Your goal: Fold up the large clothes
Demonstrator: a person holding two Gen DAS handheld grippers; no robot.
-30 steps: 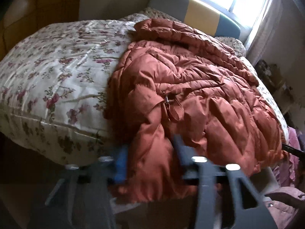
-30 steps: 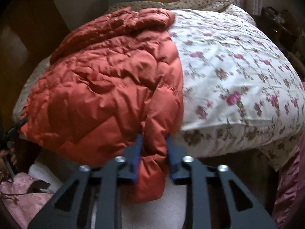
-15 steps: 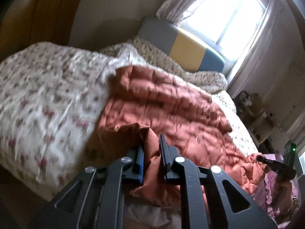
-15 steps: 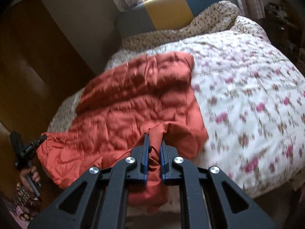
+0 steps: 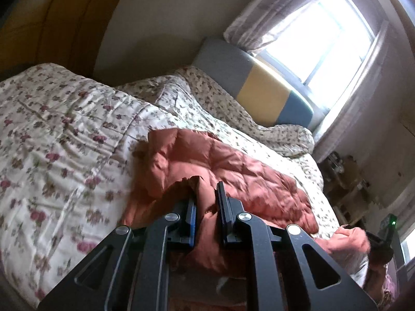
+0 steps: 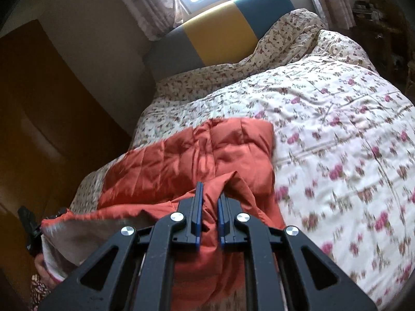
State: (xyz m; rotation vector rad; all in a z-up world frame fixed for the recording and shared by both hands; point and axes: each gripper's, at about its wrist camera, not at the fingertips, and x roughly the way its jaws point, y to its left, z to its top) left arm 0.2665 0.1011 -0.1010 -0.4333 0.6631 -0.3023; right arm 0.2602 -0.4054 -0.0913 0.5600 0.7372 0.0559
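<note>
Your left gripper and right gripper have just clamped the jacket hem, now lifted off the bed's near edge; fold underway toward the headboard.

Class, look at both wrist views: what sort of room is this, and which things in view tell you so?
Most likely a home bedroom. A bed under a cream floral quilt fills the view, with a padded grey, yellow and teal headboard beneath a curtained window.
</note>
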